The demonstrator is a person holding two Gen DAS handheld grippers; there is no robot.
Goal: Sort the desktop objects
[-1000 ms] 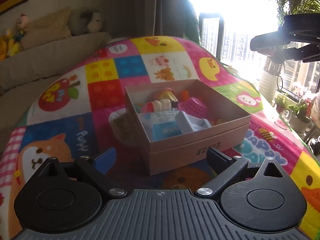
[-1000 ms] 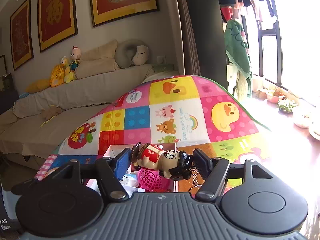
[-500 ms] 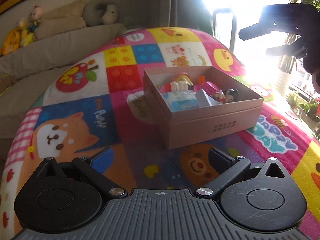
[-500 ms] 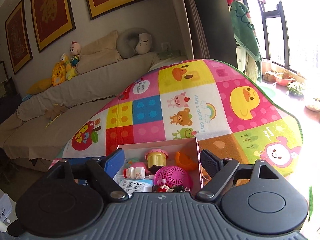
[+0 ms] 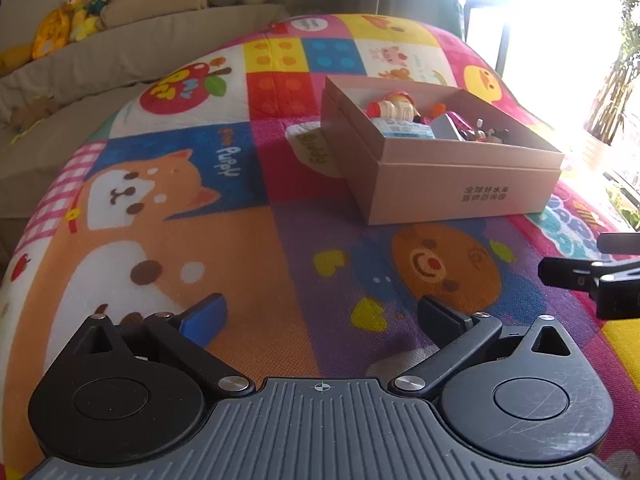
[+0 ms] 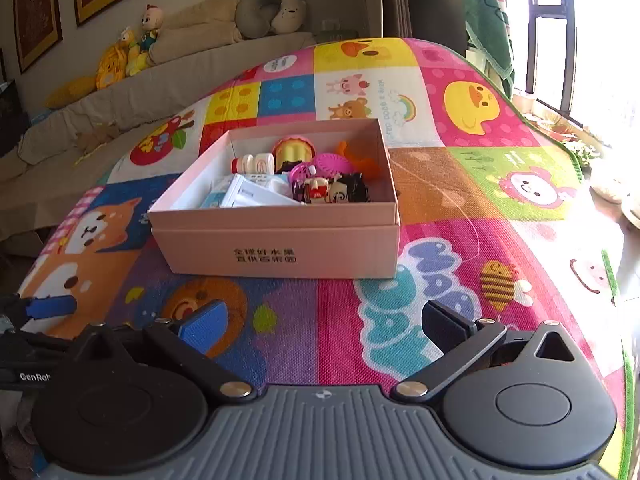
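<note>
A pink cardboard box [image 6: 280,252] stands on the colourful play mat [image 6: 440,208]. It holds several small things: a black-haired doll figure [image 6: 340,190], a pink mesh ball [image 6: 328,162], a small white bottle [image 6: 252,165], a yellow cupcake toy [image 6: 292,152] and a white carton [image 6: 256,196]. The box also shows in the left wrist view [image 5: 460,188]. My right gripper [image 6: 320,326] is open and empty, low over the mat in front of the box. My left gripper [image 5: 320,320] is open and empty, near the mat's front left.
A grey sofa [image 6: 120,80] with plush toys [image 6: 132,52] stands behind the mat. A bright window with plants [image 5: 616,80] is at the right. A white round patch printed on the mat [image 5: 312,148] lies left of the box.
My right gripper let the doll figure go into the box, then drew back and down in front of it. My left gripper also drew back from the box.
</note>
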